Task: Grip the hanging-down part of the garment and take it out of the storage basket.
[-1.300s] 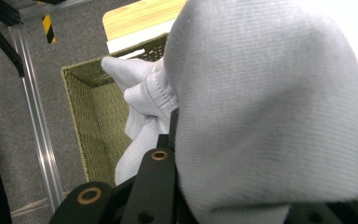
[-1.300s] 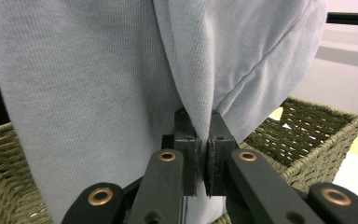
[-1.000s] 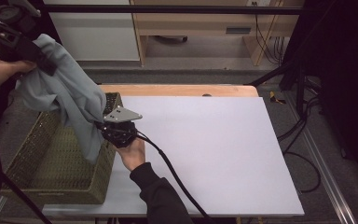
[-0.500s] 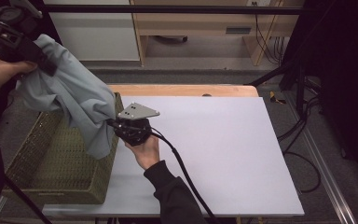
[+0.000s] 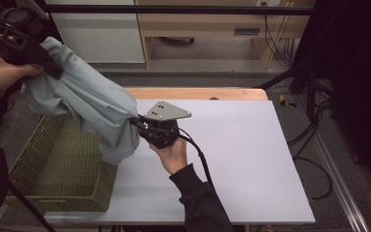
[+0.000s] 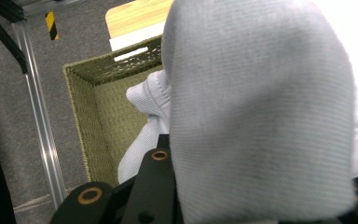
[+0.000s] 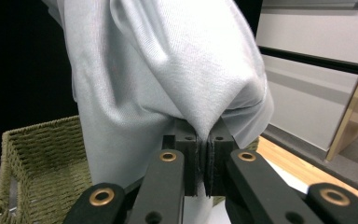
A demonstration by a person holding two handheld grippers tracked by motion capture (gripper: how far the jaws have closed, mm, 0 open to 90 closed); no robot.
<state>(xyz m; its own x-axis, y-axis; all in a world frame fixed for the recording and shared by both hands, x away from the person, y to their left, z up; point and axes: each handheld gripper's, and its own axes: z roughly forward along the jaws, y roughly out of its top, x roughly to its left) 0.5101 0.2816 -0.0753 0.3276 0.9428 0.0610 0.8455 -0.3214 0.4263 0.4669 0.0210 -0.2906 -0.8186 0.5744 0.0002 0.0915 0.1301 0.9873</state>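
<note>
A pale grey-blue cloth (image 5: pixel 84 104) hangs stretched between my two grippers above the left side of the table. My left gripper (image 5: pixel 53 70) holds its upper end high at the far left, shut on it; the cloth (image 6: pixel 261 116) drapes over those jaws and hides their tips. My right gripper (image 5: pixel 136 123) is shut on a lower fold of the cloth (image 7: pixel 168 79), the pads (image 7: pixel 192 158) pinching it tight. A loose end hangs down at the basket's right wall.
An olive woven basket (image 5: pixel 38 193) stands at the table's left front, partly off the white table top (image 5: pixel 251 159). Its inside (image 6: pixel 107 107) lies below the cloth. A wooden table edge (image 5: pixel 203 93) runs along the back; cables trail on the floor at right.
My right gripper has moved right and slightly away, pulling the cloth's lower part out over the table. The left gripper has stayed high at the left.
</note>
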